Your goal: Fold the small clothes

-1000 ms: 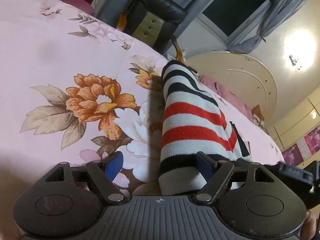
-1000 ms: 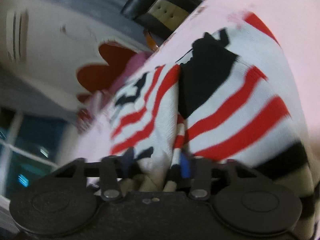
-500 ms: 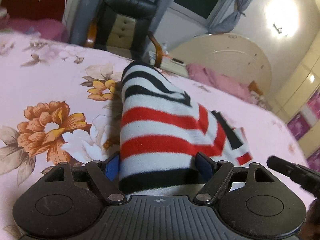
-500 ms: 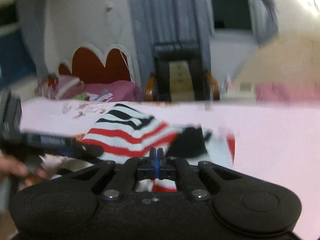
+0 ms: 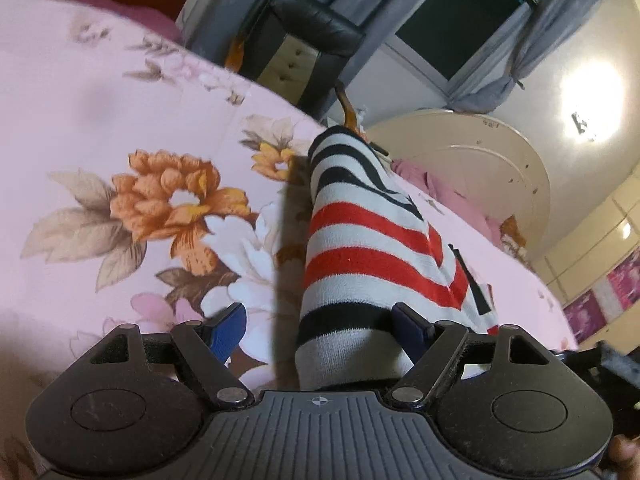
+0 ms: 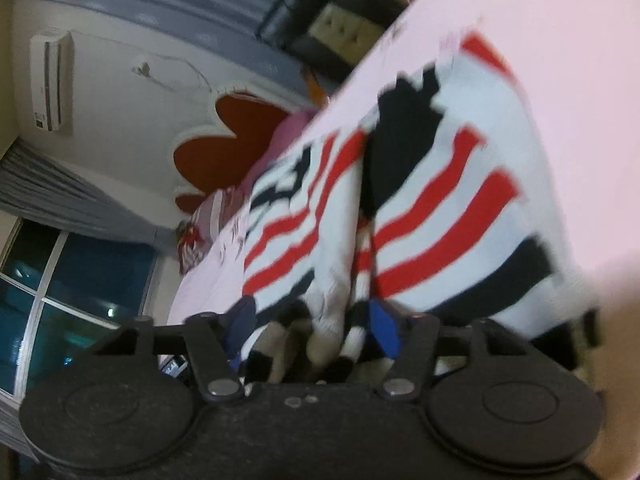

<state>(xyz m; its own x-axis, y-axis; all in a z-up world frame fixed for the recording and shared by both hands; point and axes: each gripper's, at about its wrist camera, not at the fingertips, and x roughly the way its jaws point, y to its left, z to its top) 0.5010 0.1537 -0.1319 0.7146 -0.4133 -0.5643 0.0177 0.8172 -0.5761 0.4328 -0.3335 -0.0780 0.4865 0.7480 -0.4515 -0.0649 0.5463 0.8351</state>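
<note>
Step in hand, as judged: gathering the lower edge of the red, black and white striped knitted garment for a fold across the pink floral bedsheet.

Left gripper: released, blue pads spread wide. The garment's pale ribbed hem lies between the fingers, pressed close to the right-hand pad, with a clear gap to the left-hand pad. From there the knit runs away from the gripper across the bed, its left edge raised and throwing a shadow on the sheet.

Right gripper: fingers parted, with bunched folds of the same garment gathered between them. The frame is motion-blurred, so it is not certain whether the pads bear on the cloth; the wide gap suggests they are not yet clenched. The body of the garment spreads up and to the right of this gripper, flat on the sheet.

Recommendations:
- Centre the hem between the left pads before closing; as it sits, a closure may catch only a thin edge.
- Take all layers of the ribbing at the right gripper, not one ply.
- Close both grippers at matching points along the hem so that the fold line runs straight.
- Lift low and carry evenly; soft knit will sag and skew if one side leads.
</note>
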